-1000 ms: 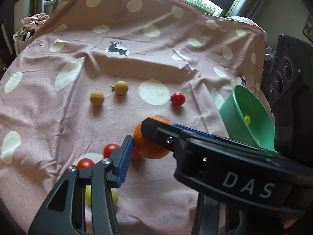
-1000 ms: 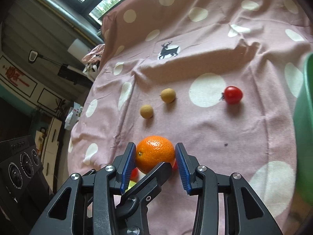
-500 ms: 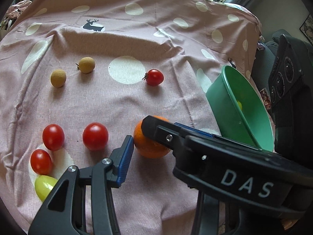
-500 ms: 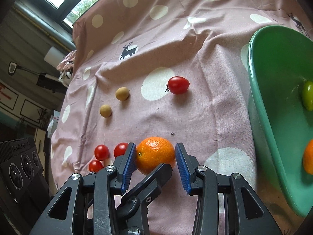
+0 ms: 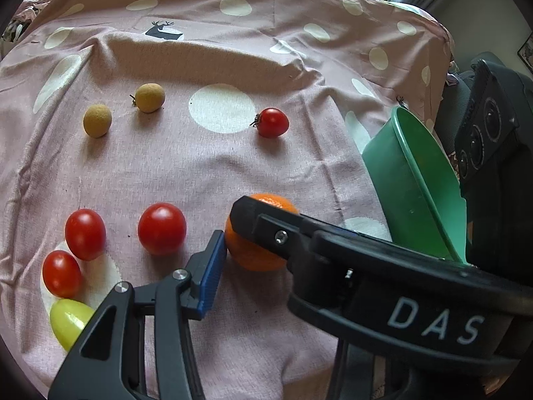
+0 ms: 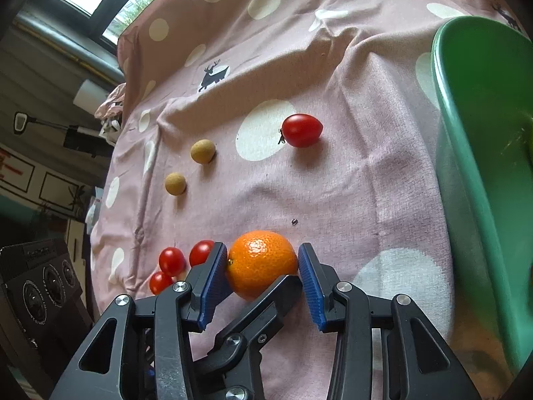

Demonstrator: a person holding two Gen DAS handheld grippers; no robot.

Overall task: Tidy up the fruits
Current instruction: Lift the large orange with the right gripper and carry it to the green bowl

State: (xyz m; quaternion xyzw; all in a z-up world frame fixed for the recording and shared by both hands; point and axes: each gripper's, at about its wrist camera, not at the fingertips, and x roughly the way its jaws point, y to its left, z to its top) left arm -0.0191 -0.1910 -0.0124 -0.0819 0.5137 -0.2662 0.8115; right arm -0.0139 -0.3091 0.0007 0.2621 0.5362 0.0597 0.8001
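An orange [image 6: 261,263] sits between the blue pads of my right gripper [image 6: 263,261], which is shut on it low over the pink dotted cloth [image 5: 216,170]. My left gripper [image 5: 258,243] reaches the same orange [image 5: 246,256] from the side. Its jaws are opening, its blue pad [image 5: 210,276] stands at the orange's left edge, and its other finger is hidden behind the right gripper's finger [image 5: 253,223]. A green bowl [image 6: 473,166] stands to the right. Red tomatoes [image 5: 162,228] [image 5: 85,234] [image 5: 271,122], a yellow-green one [image 5: 68,323] and two tan longans [image 5: 97,120] [image 5: 150,97] lie on the cloth.
A fourth red tomato [image 5: 61,273] lies by the yellow-green one. A dark box with round dials [image 5: 489,133] stands past the bowl [image 5: 416,180], at the table's right edge. The cloth rises in a fold at the back, under a window.
Both grippers have come down and closer to the cloth together, the orange staying between them. The red tomatoes at the near left and the bowl have come into fuller view.
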